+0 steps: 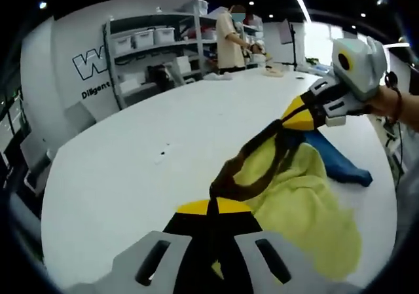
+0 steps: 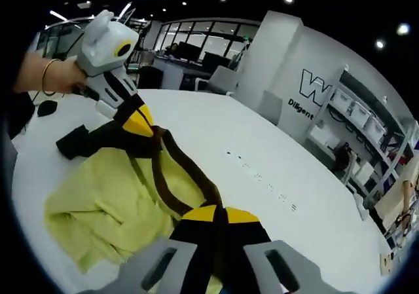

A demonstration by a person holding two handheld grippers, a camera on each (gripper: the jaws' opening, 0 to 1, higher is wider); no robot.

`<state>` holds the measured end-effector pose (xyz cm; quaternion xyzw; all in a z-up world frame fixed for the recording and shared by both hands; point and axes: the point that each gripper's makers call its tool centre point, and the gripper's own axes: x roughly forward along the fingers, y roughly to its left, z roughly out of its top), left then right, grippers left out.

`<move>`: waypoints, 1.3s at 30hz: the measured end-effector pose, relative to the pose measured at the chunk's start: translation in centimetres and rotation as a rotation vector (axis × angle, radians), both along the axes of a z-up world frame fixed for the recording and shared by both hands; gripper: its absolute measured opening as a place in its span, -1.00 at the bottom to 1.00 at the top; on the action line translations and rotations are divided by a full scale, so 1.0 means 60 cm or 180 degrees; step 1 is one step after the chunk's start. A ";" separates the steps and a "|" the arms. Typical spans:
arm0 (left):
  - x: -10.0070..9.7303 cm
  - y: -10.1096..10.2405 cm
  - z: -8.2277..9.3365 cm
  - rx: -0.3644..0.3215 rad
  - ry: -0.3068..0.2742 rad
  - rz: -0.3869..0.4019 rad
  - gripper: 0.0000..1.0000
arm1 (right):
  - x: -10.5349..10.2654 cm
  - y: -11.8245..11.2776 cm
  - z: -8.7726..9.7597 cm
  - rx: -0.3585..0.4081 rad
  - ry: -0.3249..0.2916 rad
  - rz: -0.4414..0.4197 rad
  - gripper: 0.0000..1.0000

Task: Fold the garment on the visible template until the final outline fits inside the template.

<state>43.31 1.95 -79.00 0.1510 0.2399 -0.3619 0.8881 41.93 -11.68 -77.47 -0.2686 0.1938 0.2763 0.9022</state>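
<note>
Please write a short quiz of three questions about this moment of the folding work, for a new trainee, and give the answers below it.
1. True or false: both grippers are shut on the brown edge of the yellow garment.
2. What colour is the other cloth that lies beside the garment? A. red B. blue C. white
3. Fill in: the garment hangs partly lifted above the white ____.

Key:
1. True. The left gripper and the right gripper each pinch the brown trim, which runs between them.
2. B
3. table
</note>
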 end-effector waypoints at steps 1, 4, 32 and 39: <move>0.008 0.001 -0.004 0.0013 0.0003 0.0035 -1.00 | 0.005 0.001 0.001 0.0034 -0.0012 -0.0019 -1.00; 0.024 0.004 -0.015 0.0054 0.0048 0.0100 -1.00 | 0.021 0.003 -0.004 0.0038 0.0038 -0.0067 -1.00; 0.105 0.005 -0.101 -0.0015 0.0248 0.0626 -1.00 | 0.162 -0.018 -0.093 0.0249 0.0150 -0.0724 -1.00; 0.106 0.009 -0.111 0.0040 0.0252 0.0626 -1.00 | 0.160 -0.022 -0.116 0.0308 0.0246 -0.0823 -1.00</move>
